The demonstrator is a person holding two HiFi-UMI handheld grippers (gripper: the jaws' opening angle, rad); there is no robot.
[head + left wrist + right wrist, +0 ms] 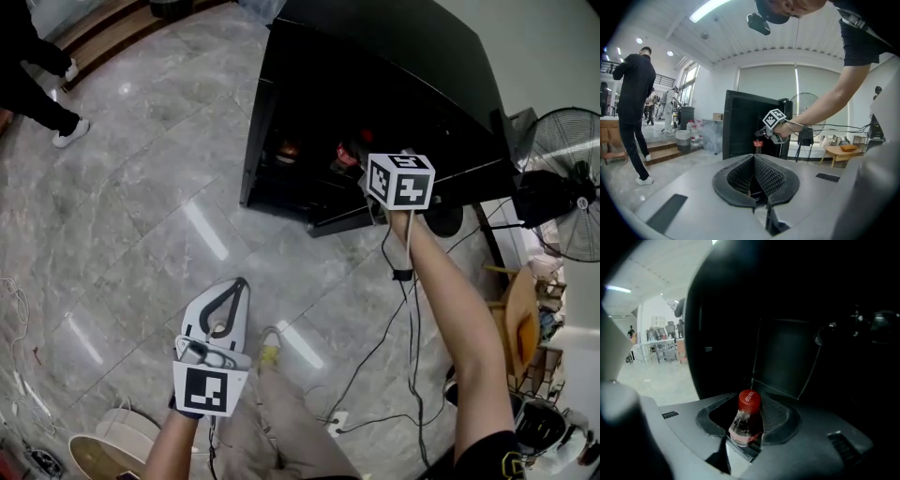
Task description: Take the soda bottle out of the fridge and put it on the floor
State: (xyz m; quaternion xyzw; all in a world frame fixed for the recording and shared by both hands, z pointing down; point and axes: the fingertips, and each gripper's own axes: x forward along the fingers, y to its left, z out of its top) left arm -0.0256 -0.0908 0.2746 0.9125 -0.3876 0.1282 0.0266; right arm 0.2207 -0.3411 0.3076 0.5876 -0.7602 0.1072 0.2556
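The right hand-held gripper (750, 404) pinches the soda bottle (746, 425) inside the black fridge (375, 84). The left hand-held gripper (236, 286) is pressed together over the shiny floor (141, 206).

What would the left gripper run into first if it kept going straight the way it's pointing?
Probably the black fridge, low on its open front, near the soda bottle that the right gripper holds. Only bare floor shows before it, though depth is unclear.

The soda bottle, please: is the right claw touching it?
Touching. The right gripper view shows the right claw closed on the soda bottle, pads against its sides.
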